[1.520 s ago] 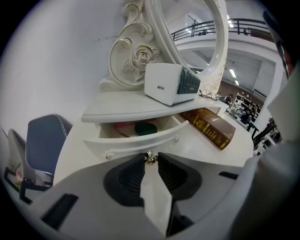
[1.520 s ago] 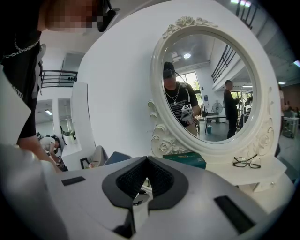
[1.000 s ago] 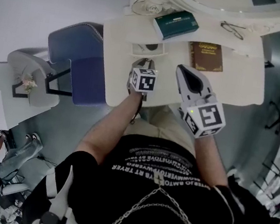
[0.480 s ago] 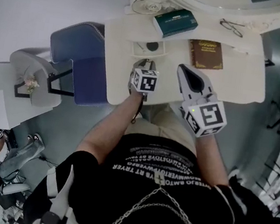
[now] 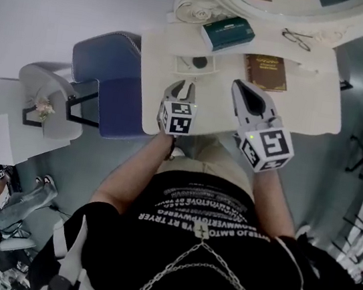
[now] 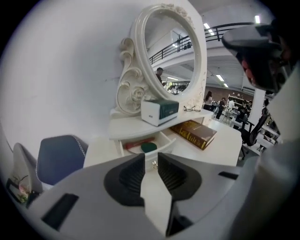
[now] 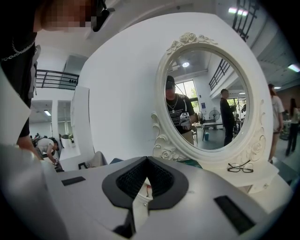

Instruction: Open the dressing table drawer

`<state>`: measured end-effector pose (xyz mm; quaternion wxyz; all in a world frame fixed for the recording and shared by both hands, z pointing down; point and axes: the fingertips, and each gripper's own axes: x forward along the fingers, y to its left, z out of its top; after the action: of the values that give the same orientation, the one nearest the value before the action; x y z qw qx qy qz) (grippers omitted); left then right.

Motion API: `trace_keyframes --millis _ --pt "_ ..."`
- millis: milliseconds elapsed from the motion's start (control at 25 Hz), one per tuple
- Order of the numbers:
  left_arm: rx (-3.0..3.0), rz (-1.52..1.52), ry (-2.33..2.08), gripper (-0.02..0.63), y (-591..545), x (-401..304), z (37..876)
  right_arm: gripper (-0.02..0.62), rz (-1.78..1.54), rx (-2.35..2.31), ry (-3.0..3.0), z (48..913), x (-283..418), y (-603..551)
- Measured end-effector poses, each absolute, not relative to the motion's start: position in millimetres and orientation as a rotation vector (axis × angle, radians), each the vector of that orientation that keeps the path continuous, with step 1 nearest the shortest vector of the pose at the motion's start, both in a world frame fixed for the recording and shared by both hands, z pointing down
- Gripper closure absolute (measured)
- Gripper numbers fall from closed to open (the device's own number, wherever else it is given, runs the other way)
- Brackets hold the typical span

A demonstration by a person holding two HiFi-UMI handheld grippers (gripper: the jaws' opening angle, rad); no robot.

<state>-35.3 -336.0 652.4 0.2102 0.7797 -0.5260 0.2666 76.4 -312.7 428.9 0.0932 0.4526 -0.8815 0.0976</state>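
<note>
The small drawer [image 5: 193, 64] under the white dressing table's raised shelf stands pulled out; a dark green round thing and something red lie in it. In the left gripper view the drawer [image 6: 161, 139] is just beyond the jaws, its little knob [image 6: 153, 163] showing between them. My left gripper [image 5: 182, 83] hovers over the tabletop a short way in front of the drawer, jaws slightly apart, open and holding nothing [image 6: 151, 157]. My right gripper [image 5: 239, 85] hangs beside it to the right above the table, shut on nothing [image 7: 147, 160].
A green box [image 5: 227, 33] sits on the shelf, glasses [image 5: 297, 38] lie to its right, and a brown book [image 5: 266, 72] lies on the tabletop [image 5: 309, 106]. The oval mirror [image 7: 206, 103] rises behind. A blue chair [image 5: 106, 82] stands left of the table.
My left gripper has drawn back from the drawer toward the table's front edge and lifted a little. The drawer stays open. The right gripper has barely shifted.
</note>
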Motion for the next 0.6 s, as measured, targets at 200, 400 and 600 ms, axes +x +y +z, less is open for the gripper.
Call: trace_keyframes --millis 200,400,600 --pt "2.342 0.612 -1.562 0.596 -329.7 -51.2 567.5 0.594 0.264 1.374 -2.604 423.9 75.2 -305.4" --pt "2.456 0.484 -1.636 0.601 -314.9 -68.5 487.8 0.594 0.208 1.415 -2.586 412.9 69.0 -294.3" --pt "2.554 0.360 -1.698 0.601 -288.8 -87.6 411.2 0.594 0.150 1.422 -2.574 401.4 55.6 -273.7"
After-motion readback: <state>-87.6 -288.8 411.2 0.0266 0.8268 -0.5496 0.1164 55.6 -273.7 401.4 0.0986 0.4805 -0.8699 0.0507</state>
